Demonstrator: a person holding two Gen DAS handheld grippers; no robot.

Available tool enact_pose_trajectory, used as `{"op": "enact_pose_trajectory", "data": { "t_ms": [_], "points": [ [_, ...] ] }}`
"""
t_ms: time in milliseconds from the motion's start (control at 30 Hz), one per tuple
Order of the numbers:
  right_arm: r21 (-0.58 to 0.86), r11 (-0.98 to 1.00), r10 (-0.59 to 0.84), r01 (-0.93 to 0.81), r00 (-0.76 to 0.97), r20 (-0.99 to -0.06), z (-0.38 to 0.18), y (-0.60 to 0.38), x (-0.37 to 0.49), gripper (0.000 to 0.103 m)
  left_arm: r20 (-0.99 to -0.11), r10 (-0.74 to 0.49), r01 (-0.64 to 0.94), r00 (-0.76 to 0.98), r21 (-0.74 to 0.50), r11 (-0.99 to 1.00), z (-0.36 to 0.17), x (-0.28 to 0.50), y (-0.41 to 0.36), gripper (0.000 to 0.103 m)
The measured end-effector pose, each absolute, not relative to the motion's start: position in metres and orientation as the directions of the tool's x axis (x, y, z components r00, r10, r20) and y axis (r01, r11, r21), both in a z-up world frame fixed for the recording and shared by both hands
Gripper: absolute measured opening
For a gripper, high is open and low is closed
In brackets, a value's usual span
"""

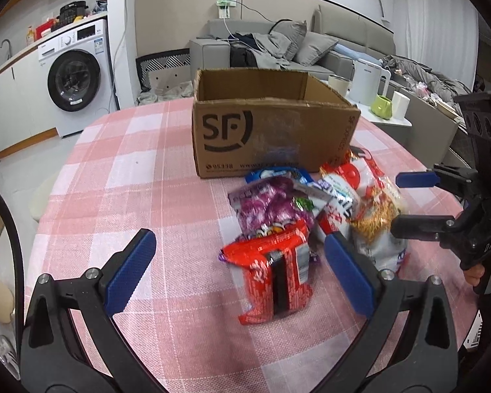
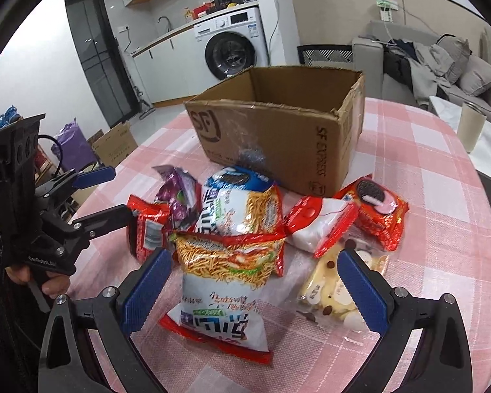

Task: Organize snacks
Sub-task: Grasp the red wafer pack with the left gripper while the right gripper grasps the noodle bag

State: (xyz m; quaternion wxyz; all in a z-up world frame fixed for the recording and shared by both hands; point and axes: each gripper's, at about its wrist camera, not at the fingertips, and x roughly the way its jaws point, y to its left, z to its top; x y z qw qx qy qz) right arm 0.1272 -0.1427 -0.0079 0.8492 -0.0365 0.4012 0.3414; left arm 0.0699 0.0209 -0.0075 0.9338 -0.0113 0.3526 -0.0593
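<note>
Snacks (image 2: 232, 229) piled at box's (image 1: 271, 124) 6 o'clock.
My left gripper (image 1: 238, 275) spread around red pack (image 1: 274, 278); right gripper (image 2: 255, 291) spread over noodle bag (image 2: 225, 281), contact unclear.

Cardboard box (image 2: 278, 137) on the table (image 2: 425, 196), snack packets heaped just before it, noodle-snack bag (image 2: 229, 281) nearest in the right wrist view, cookie bag (image 2: 330, 291) to its right, washing machine (image 2: 232, 46) behind the box, sofa (image 2: 442, 62) behind right.
</note>
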Motion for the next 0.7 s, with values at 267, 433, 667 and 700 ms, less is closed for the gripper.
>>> {"op": "enact_pose_trajectory", "data": {
  "t_ms": [267, 433, 667, 700],
  "points": [
    [0.224, 0.722, 0.571, -0.654, 0.382, -0.726, -0.017, -0.130, 0.124, 0.102, -0.691, -0.133, 0.126, 0.710, -0.062, 0.990, -0.025, 0.070, 0.015, 0.102],
    [0.233, 0.711, 0.574, -0.663, 0.357, -0.737, -0.024, -0.125, 0.123, 0.101, -0.705, -0.134, 0.132, 0.696, -0.059, 0.990, -0.031, 0.073, 0.014, 0.102],
    [0.256, 0.695, 0.585, -0.672, 0.321, -0.745, -0.031, -0.119, 0.123, 0.091, -0.725, -0.153, 0.143, 0.671, -0.077, 0.987, -0.038, 0.077, 0.014, 0.102],
    [0.260, 0.692, 0.585, -0.674, 0.313, -0.748, -0.033, -0.118, 0.124, 0.086, -0.728, -0.161, 0.146, 0.667, -0.083, 0.986, -0.039, 0.078, 0.015, 0.100]
  ]
}}
